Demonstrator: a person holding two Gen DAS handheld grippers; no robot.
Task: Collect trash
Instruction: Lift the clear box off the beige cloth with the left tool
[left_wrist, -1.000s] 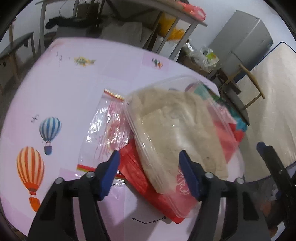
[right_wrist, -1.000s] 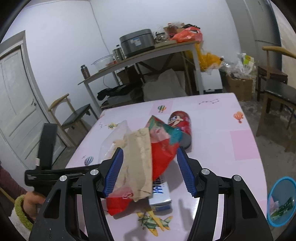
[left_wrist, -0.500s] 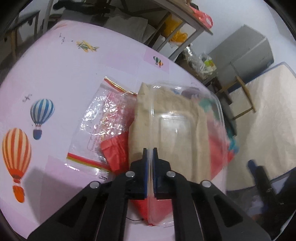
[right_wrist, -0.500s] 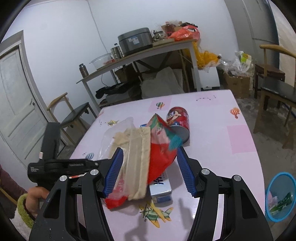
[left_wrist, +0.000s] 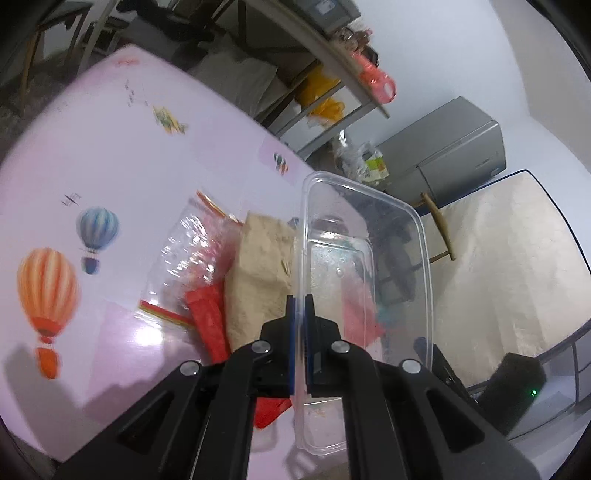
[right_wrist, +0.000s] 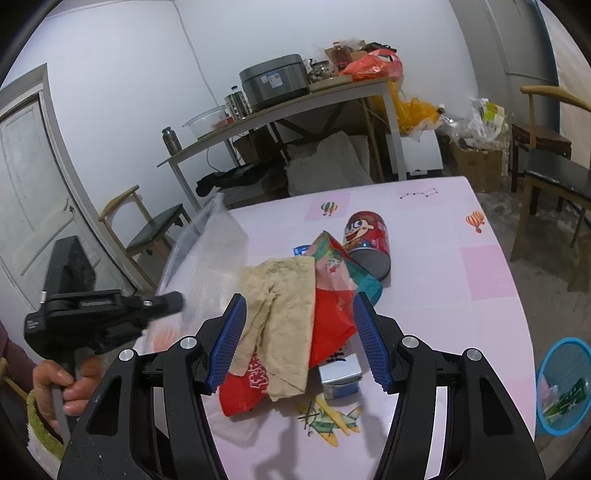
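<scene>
My left gripper (left_wrist: 300, 328) is shut on the rim of a clear plastic lid (left_wrist: 364, 254) and holds it tilted above the pink table (left_wrist: 110, 147); the lid also shows blurred in the right wrist view (right_wrist: 210, 258). Below lies a trash pile: a beige crumpled paper (right_wrist: 280, 306), red wrappers (right_wrist: 332, 321), a clear zip bag (left_wrist: 188, 258), a red can on its side (right_wrist: 367, 236) and a small blue-white carton (right_wrist: 340, 376). My right gripper (right_wrist: 299, 339) is open and empty, hovering over the pile.
A blue bin (right_wrist: 561, 384) with some trash stands on the floor at the right. Wooden chairs (right_wrist: 546, 155) stand beside the table. A cluttered side table (right_wrist: 280, 107) stands behind, near the wall. A grey cabinet (left_wrist: 454, 155) stands beyond the table.
My left gripper closed on the clear lid's rim and lifted it up off the pile, tilting it on edge. My right gripper stayed open over the pile.
</scene>
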